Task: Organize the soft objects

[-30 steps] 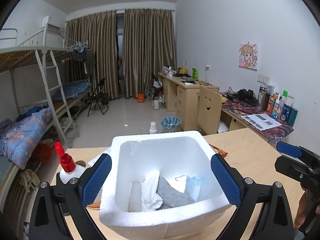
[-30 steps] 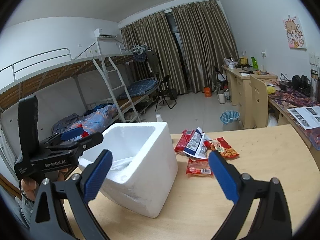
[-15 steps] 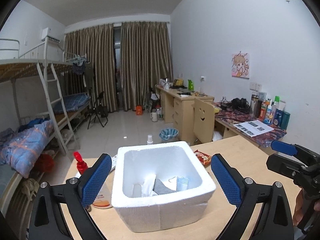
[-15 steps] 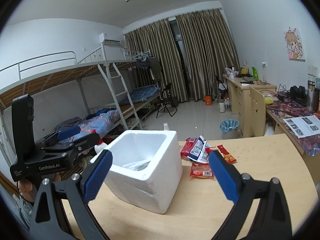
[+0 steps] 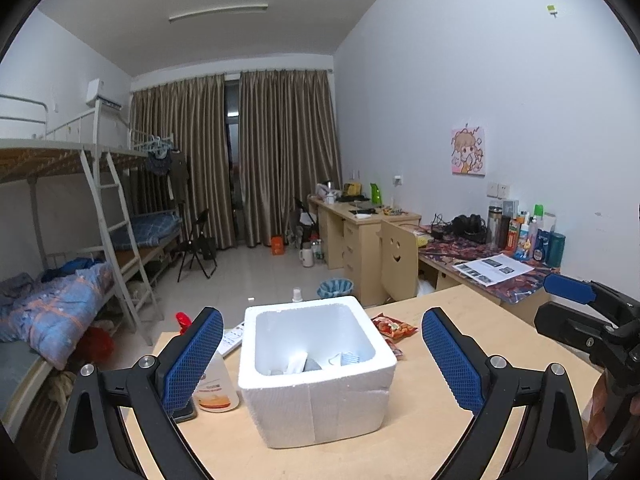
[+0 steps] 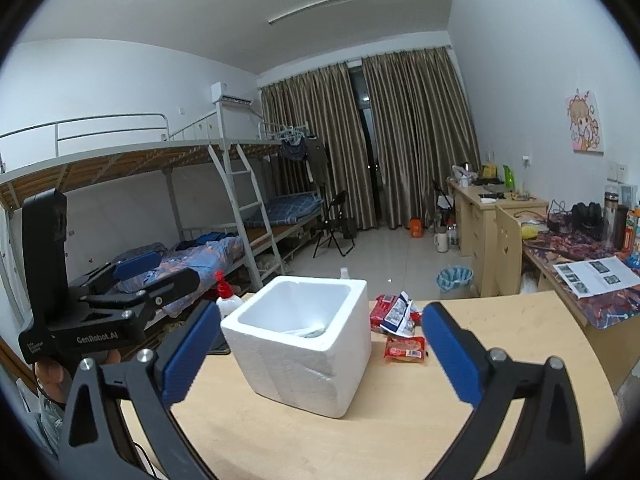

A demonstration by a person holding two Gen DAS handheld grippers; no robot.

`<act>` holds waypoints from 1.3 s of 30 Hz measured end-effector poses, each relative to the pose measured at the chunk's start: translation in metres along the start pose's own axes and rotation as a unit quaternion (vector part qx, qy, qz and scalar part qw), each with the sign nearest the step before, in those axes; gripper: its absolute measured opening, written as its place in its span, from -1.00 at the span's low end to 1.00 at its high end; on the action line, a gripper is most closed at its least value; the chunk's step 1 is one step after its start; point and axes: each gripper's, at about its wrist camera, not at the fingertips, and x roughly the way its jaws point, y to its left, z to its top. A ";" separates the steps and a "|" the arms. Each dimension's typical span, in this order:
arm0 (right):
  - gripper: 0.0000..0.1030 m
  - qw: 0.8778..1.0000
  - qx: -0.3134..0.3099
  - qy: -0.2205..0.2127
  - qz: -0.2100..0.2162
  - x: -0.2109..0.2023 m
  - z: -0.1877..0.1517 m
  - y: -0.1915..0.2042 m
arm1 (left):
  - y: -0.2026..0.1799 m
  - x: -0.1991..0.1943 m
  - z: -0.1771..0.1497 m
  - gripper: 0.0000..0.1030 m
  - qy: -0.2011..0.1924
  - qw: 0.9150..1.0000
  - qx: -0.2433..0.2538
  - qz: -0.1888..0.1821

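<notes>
A white foam box [image 5: 316, 376] stands on the wooden table [image 5: 440, 440]. Inside it lie soft items: white tissue [image 5: 295, 362], a grey cloth [image 5: 311, 365] and a light blue face mask [image 5: 352, 359]. My left gripper [image 5: 322, 360] is open and empty, held back from the box on its near side. My right gripper [image 6: 316, 354] is also open and empty, with the foam box [image 6: 304, 344] between and beyond its blue pads. Each gripper shows at the edge of the other's view.
Red snack packets [image 6: 404, 348] lie right of the box. A bottle with a red cap [image 5: 214, 384] and a dark phone stand to its left. A bunk bed [image 6: 160, 208] is on the left, desks [image 5: 360, 232] along the right wall.
Both grippers have pulled back and up from the foam box, which now looks smaller and farther away. The box stands flat on the table where it was tilted before.
</notes>
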 end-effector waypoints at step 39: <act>1.00 0.996 -0.064 -0.065 -0.017 -0.099 -0.039 0.074 | -0.024 -0.183 -0.047 0.99 -0.078 0.997 -0.013 -0.005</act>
